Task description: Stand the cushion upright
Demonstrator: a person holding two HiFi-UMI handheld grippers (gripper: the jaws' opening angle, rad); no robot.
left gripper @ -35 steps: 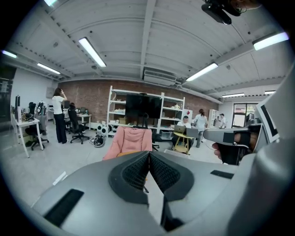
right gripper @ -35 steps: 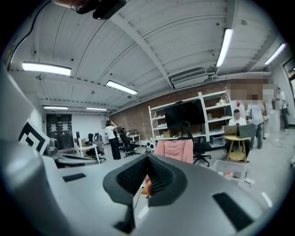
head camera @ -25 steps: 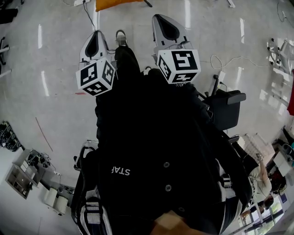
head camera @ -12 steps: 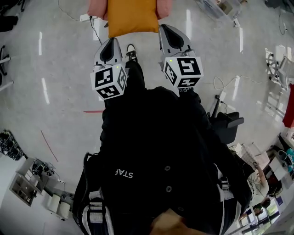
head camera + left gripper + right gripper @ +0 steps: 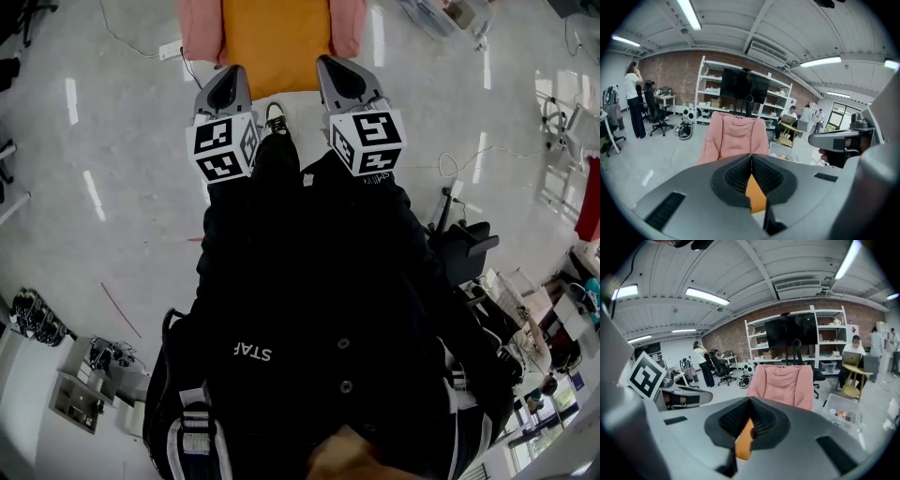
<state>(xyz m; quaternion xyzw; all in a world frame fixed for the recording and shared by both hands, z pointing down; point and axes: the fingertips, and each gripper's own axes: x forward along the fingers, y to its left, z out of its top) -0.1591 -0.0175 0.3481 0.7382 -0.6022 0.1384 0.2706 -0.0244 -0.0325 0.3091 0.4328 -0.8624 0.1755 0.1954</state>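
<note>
**Inspector:** Start nearest. State of the two tools?

**Assistant:** The left gripper has its jaws pressed together with nothing between them. The right gripper is the same: jaws together and empty. Both are held out in front of the wearer's black coat and point at the pink chair. They stop just short of its front edge, one toward each side of the seat.

**Inspector:** And the cushion?

**Assistant:** The orange cushion lies on the chair's seat, between the chair's pink sides. Neither gripper touches it. In each gripper view a strip of orange shows through the gap below the closed jaws, and the chair's back rises pink above it.

**Inspector:** Surroundings?

**Assistant:** The chair stands on a grey floor. A clear box sits just to the chair's right. A white shelf carrying a dark screen stands behind the chair, against a brick wall. A seated person works at a laptop, behind the chair and to its right. Another person stands well to the chair's left, near office chairs.
</note>
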